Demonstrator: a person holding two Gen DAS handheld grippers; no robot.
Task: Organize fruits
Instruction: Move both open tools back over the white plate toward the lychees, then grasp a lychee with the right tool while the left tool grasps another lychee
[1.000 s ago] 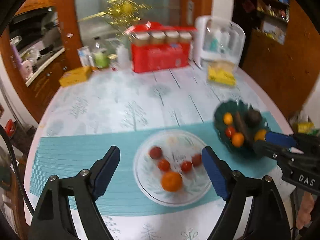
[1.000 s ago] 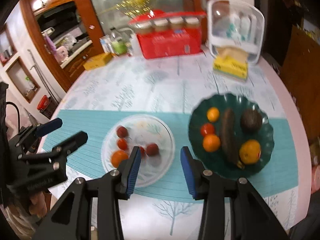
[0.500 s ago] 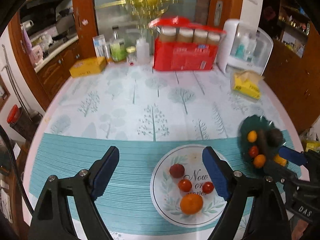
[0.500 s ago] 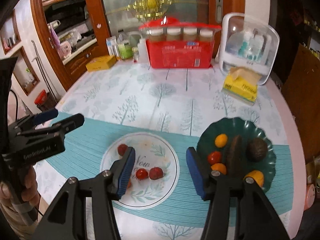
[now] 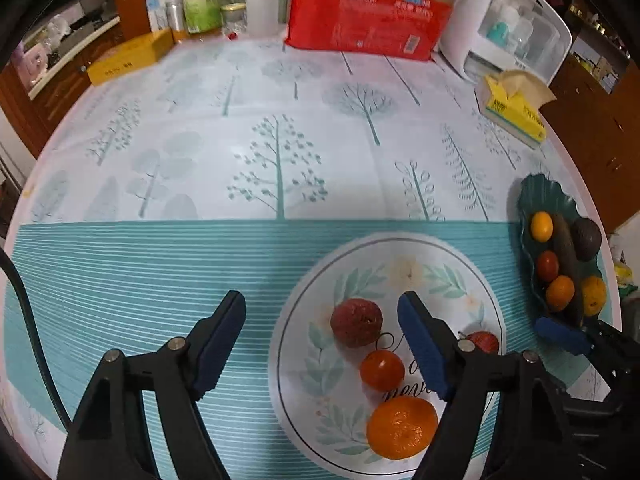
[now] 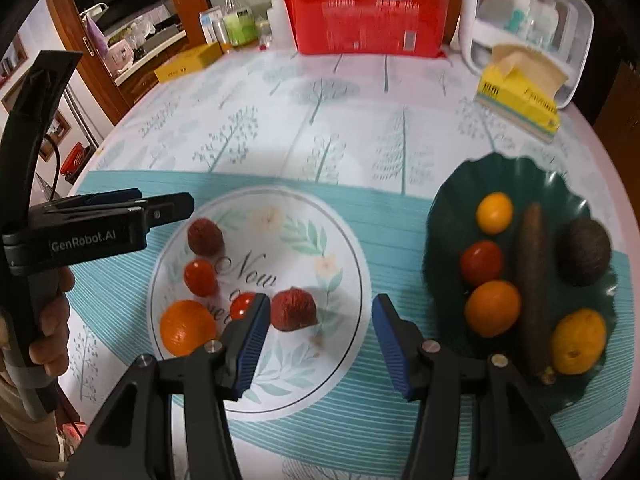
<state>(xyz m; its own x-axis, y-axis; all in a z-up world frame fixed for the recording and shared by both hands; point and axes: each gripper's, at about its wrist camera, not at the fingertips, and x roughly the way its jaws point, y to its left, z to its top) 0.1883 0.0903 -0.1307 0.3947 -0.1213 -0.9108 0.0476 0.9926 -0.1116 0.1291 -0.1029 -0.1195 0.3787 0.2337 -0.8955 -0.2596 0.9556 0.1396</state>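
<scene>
Hovering low over the white plate [image 6: 340, 240], the right gripper [image 6: 316, 320] and the left gripper [image 5: 320, 332] both have jaws apart and hold nothing. Fruits lie on the white plate and on the dark green dish [image 6: 452, 208] beside it.

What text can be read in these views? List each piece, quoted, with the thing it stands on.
"GenRobot.AI": side of the left gripper.
"Now": script on the white plate; the lines below it are partly covered by fruit and a finger.
"neve", cut off: same plate, left wrist view.
Red package: print too blurred to read.
Yellow tissue box: print too small.
Yellow flat box: print illegible.
</scene>
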